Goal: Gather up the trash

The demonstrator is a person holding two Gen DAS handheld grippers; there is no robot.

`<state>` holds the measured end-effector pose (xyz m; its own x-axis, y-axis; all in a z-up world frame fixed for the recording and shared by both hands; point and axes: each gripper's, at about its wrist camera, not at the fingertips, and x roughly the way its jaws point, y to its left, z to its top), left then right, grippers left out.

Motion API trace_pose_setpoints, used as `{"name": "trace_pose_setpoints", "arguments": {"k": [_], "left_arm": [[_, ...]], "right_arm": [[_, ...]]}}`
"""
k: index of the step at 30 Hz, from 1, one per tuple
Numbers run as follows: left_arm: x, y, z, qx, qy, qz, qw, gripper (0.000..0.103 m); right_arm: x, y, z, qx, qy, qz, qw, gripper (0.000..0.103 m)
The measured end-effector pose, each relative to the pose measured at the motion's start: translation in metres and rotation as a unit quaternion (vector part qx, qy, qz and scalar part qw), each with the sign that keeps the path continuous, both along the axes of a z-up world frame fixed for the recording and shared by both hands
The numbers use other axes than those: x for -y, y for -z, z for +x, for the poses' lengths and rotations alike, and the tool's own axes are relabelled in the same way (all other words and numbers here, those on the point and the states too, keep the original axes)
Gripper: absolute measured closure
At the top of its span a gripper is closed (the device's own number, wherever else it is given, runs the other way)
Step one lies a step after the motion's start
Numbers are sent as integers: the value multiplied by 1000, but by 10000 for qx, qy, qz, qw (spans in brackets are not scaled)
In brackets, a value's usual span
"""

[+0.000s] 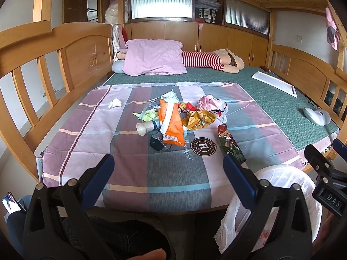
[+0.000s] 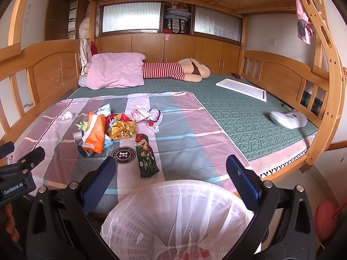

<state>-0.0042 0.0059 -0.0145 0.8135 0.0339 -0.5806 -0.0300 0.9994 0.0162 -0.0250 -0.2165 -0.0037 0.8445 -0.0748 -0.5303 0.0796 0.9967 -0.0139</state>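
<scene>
Wooden bunk bed [image 2: 273, 69], backlit ribbed windows [image 2: 131, 18], wooden cabinets [image 2: 180, 45].

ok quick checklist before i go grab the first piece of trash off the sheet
1. Left gripper open and holding nothing: ok.
2. Right gripper open and holding nothing: ok.
3. Lined bin mouth open, at the bed edge: ok.
4. Trash within view: green snack packet lies nearest, apart from the orange wrapper pile: ok.
5. Crumpled tissue lies off alone, far left: ok.
6. Whether the small bottle is empty: cannot tell.
</scene>
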Motion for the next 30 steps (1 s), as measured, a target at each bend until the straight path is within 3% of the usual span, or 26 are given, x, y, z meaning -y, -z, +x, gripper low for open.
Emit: {"name": "trace_pose_setpoints", "arguments": {"k": [30], "left_arm": [[-1, 2, 2, -30, -11, -12, 10000, 3]], "right_arm": [[-5, -9, -2, 229, -53, -22, 9997, 3]]}}
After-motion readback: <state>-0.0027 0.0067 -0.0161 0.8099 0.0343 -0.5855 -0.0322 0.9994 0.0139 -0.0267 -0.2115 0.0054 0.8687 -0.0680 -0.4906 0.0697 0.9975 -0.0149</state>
